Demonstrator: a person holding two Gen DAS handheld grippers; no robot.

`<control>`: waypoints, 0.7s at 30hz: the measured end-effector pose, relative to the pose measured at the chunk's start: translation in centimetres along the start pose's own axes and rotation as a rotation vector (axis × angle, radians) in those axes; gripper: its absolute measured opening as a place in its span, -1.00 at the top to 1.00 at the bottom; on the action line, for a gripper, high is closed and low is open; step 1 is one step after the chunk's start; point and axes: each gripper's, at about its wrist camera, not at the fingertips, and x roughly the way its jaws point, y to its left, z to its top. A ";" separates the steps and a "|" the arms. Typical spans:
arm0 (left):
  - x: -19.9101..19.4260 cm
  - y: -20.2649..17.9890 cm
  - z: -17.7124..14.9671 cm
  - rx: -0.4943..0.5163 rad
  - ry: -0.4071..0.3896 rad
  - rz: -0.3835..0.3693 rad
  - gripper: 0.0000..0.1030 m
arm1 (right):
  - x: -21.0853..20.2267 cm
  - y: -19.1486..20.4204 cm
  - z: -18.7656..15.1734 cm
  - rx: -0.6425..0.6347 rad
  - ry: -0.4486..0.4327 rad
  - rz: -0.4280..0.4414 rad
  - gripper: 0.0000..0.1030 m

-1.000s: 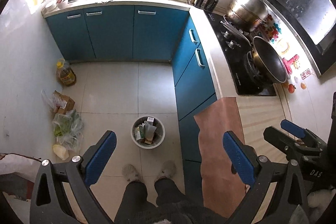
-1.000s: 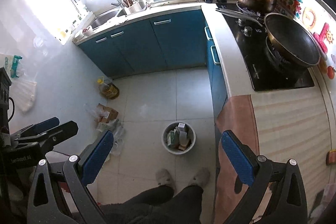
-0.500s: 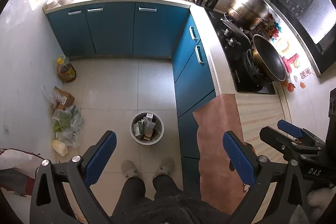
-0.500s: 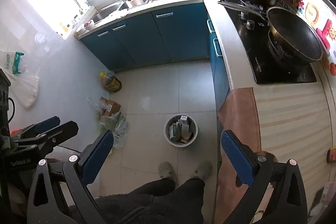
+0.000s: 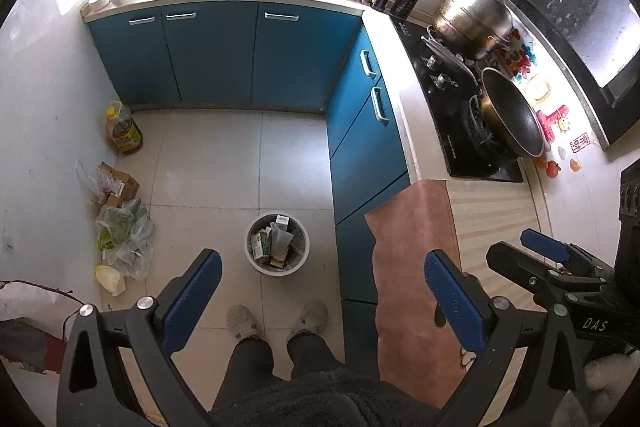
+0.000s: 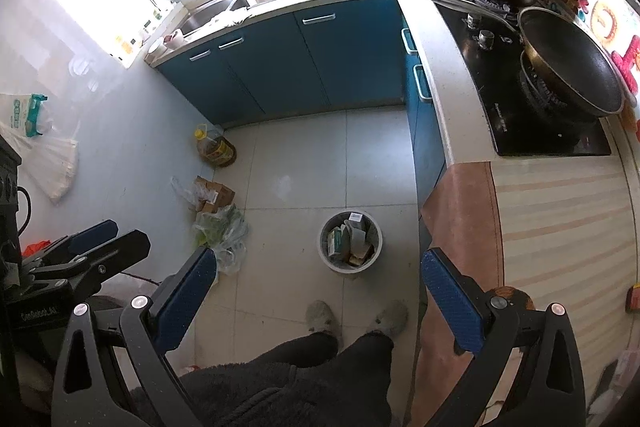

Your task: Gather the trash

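A round white trash bin (image 5: 277, 243) stands on the tiled floor, holding cartons and wrappers; it also shows in the right wrist view (image 6: 350, 242). My left gripper (image 5: 320, 277) is open and empty, held high above the bin. My right gripper (image 6: 318, 277) is open and empty, also high above the floor. Each gripper shows in the other's view: the right one (image 5: 560, 259) at the right, the left one (image 6: 92, 247) at the left. Plastic bags with greens and a small box (image 5: 120, 223) lie by the left wall.
Blue cabinets (image 5: 260, 55) line the back and right. The right counter holds a stove with a wok (image 5: 510, 115) and a steel pot (image 5: 474, 15), then a brown mat (image 5: 416, 247). An oil bottle (image 5: 122, 131) stands in the corner. The person's feet (image 5: 276, 317) are just before the bin.
Both cameras have risen and pulled back a little, so the bin and floor look smaller. Both grippers stay open and empty.
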 end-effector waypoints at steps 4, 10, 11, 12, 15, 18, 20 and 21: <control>0.1 0.1 0.0 -0.001 0.002 0.003 -1.00 | 0.3 0.0 -0.1 0.003 0.006 0.003 -1.00; 0.0 0.3 0.0 -0.001 0.005 0.001 -1.00 | 0.6 0.1 -0.1 0.011 0.013 -0.001 -1.00; 0.0 0.3 -0.1 -0.003 0.005 0.002 -1.00 | 0.6 0.0 -0.1 0.012 0.013 0.002 -1.00; 0.0 0.3 -0.1 -0.004 0.006 0.000 -1.00 | 0.6 0.0 -0.2 0.011 0.014 0.000 -1.00; 0.0 0.4 -0.4 -0.009 0.010 0.001 -1.00 | 0.7 -0.1 -0.3 0.011 0.018 0.003 -1.00; 0.0 0.3 -0.5 -0.005 0.010 0.002 -1.00 | 0.7 -0.2 -0.3 0.009 0.020 0.003 -1.00; 0.1 0.2 -0.7 -0.008 0.010 0.001 -1.00 | 0.8 -0.2 -0.4 0.006 0.024 0.002 -1.00; 0.1 0.2 -0.7 -0.008 0.010 0.003 -1.00 | 0.8 -0.3 -0.4 0.006 0.024 0.002 -1.00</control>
